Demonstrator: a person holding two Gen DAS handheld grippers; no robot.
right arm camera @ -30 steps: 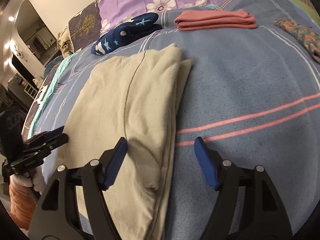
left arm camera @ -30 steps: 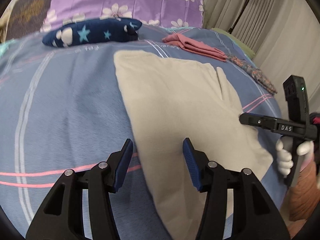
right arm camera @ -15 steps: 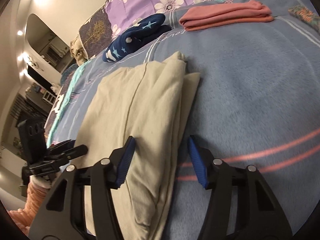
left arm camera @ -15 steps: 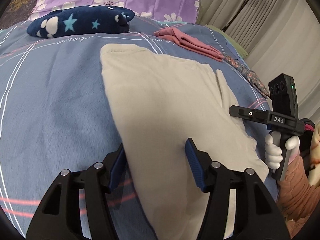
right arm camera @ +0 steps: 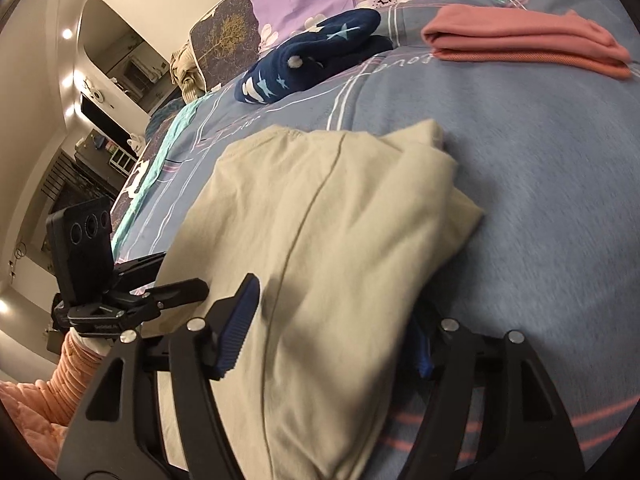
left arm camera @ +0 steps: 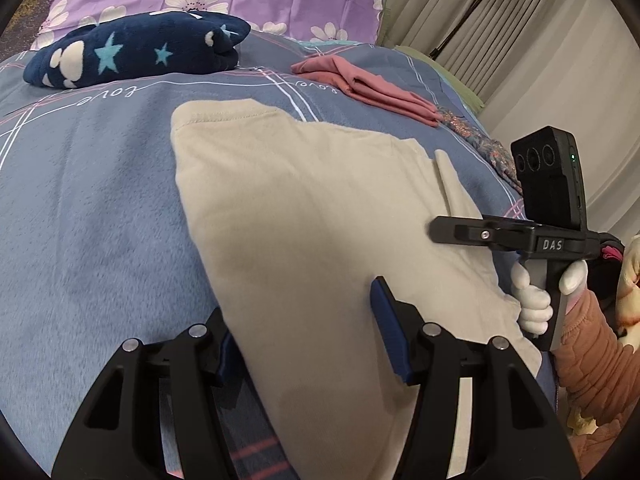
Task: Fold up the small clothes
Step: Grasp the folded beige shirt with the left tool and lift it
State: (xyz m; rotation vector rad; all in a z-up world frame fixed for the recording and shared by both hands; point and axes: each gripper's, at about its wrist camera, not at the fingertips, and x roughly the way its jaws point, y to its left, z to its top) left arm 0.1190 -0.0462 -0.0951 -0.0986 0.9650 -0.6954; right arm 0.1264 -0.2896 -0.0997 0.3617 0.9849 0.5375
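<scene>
Soft beige garment (left arm camera: 312, 216), folded in a long slab, lies mid-frame on the fuzzy blue striped blanket (left arm camera: 92, 216). The left gripper (left arm camera: 304, 332) stands apart, straddling its left edge, pads not pressing. The right gripper (right arm camera: 332, 332) is opening, with the garment's thick right fold between its jaws. Bare blanket spreads at the right of the right wrist view.

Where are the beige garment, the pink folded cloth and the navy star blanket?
beige garment (left arm camera: 320, 208), left wrist view, middle of its top layer
pink folded cloth (right arm camera: 520, 36), right wrist view, its top fold
navy star blanket (left arm camera: 132, 54), left wrist view, its front side
</scene>
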